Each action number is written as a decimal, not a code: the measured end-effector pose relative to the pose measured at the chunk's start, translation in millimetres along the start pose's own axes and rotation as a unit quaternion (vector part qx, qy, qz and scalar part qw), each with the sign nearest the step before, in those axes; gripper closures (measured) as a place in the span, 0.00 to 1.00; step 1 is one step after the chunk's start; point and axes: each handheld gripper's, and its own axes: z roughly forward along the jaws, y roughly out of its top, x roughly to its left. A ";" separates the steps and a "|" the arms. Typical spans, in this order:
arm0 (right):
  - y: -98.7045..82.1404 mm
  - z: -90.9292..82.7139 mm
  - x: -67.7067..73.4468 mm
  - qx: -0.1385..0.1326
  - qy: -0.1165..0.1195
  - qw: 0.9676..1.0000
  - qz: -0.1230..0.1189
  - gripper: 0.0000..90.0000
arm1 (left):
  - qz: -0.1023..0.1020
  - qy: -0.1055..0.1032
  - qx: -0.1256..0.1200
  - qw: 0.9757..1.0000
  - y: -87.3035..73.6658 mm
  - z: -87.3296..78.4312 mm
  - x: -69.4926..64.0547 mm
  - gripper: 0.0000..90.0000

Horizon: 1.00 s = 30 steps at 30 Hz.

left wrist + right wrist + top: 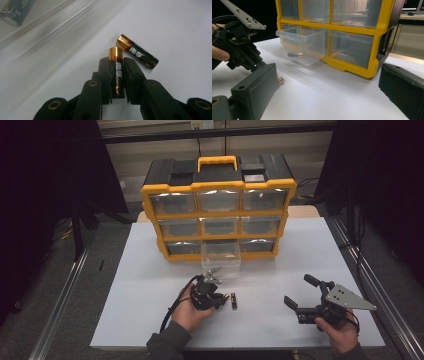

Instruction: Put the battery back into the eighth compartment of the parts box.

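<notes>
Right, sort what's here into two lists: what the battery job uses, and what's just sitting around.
In the job:
- left gripper, fingers shut on one battery
- second battery on the table beside it
- pulled-out clear drawer, one battery inside
- yellow organizer

Lying about:
- right gripper, open, holding nothing
- white table

The setting is a laboratory-type recording station. A white-covered counter [150, 285] stands between metal rails [60, 305] at the left and right of the frame, with black curtains [45, 180] enclosing both upper corners. A yellow-and-black parts organizer [218, 205] with clear drawers occupies the counter's far centre. Cables [350, 220] run along the right side, and a wall outlet [201, 124] sits at top centre.
</notes>
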 end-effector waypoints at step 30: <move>0.0 -1.2 -0.7 0.000 -0.005 1.000 0.001 0.02 | 0.014 -0.041 -0.015 0.999 55.6 -57.1 15.3 0.86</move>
